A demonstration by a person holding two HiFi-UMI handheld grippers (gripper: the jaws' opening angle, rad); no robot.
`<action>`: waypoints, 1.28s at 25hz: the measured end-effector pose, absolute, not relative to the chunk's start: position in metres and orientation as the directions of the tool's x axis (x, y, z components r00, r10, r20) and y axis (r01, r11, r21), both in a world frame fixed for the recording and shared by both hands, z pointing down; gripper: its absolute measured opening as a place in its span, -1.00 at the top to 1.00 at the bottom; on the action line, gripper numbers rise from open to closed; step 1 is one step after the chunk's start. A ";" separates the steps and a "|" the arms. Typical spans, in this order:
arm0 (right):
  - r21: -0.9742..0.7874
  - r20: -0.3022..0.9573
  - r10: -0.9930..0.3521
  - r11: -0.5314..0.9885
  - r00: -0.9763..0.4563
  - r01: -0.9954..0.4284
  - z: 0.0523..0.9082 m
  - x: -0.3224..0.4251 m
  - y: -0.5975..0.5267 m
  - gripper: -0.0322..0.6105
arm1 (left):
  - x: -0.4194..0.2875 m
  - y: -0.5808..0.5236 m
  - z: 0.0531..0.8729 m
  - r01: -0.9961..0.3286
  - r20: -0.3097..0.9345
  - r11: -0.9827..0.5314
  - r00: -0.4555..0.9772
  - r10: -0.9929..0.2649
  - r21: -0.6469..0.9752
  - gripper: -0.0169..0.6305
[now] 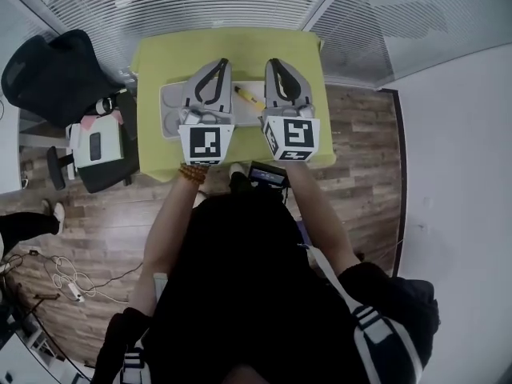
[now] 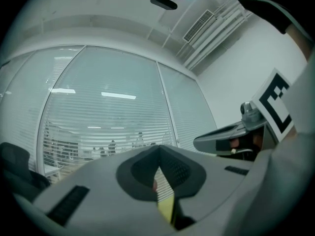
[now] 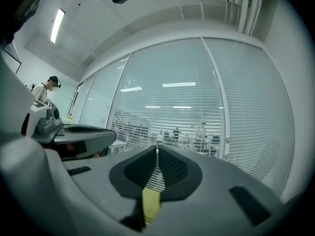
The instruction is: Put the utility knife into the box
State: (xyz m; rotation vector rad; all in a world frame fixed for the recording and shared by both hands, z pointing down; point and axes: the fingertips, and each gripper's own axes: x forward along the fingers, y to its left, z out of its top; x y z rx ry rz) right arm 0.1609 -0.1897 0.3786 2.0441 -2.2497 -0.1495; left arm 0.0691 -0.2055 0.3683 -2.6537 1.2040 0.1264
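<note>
The wooden floor (image 1: 360, 150) fills the near and right parts of the head view, and windows with slatted blinds (image 1: 200, 6) run along the far side. Straight ahead of you stands a yellow-green table (image 1: 152, 62). A black office chair (image 1: 52, 74) sits to its left.

On the table's left half lies the pale grey box (image 1: 170, 102), a shallow tray-like thing. Most of it is covered from above by your left gripper.

You hold both grippers side by side over the table with their jaws pointing away from you, and the marker cubes sit at their near ends. The left gripper (image 1: 222, 64) hangs over the box. Its own view shows the jaw tips pressed together with nothing caught between them, and only the blinds show beyond. The right gripper (image 1: 274, 62) is level with it, just to the right. Its jaws are drawn all but together, leaving a hairline slit that also holds nothing.

The utility knife (image 1: 249, 97), yellow and slim, lies in the gap between the two grippers, slanting from far left to near right. Neither gripper touches it. From this height you cannot tell whether it rests on the bare tabletop or on the right-hand edge of the box.
</note>
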 end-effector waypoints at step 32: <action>0.151 0.018 -0.993 0.122 -0.120 -0.981 0.412 0.168 -0.170 0.90 | 0.095 -0.202 0.423 -0.736 -0.043 -0.660 0.672 -0.740 -0.151 0.92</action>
